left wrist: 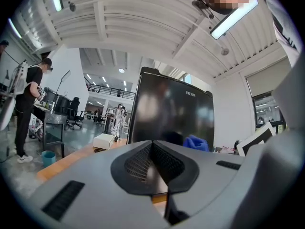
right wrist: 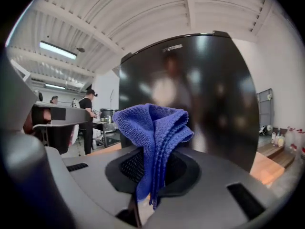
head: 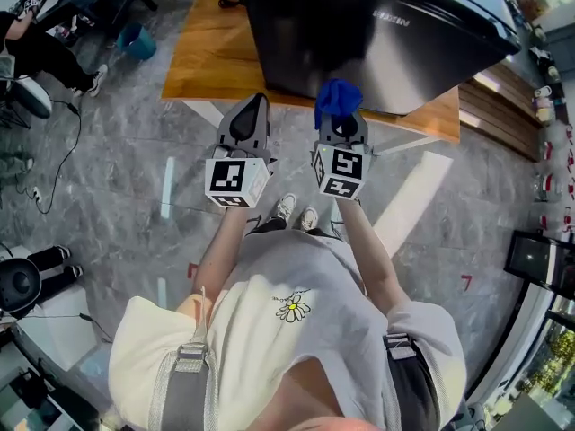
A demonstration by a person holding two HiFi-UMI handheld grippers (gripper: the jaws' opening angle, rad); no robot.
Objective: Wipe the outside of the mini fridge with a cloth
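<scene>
Clamped tight in the jaws of the right gripper (head: 340,128): a folded blue cloth (right wrist: 152,128), bunched above the tips.
Straight ahead of that gripper, close, apparently apart from the cloth: black mini fridge (right wrist: 205,89), with a glossy door and blurred reflections on it.
Left gripper (head: 254,113) pinched closed on nothing, level with the right one and just to its left; fridge ahead and slightly right of it.
Under the fridge, ahead of both grippers: wooden table (head: 211,61), with a white box (left wrist: 103,140) on it left of the fridge.
Below the grippers: grey marbled floor (head: 117,178).
Overhead: white ribbed ceiling (left wrist: 143,23) with strip lights (left wrist: 233,18).
Far left of the left gripper: standing person (left wrist: 31,104), desks, blue bin (left wrist: 47,157).
</scene>
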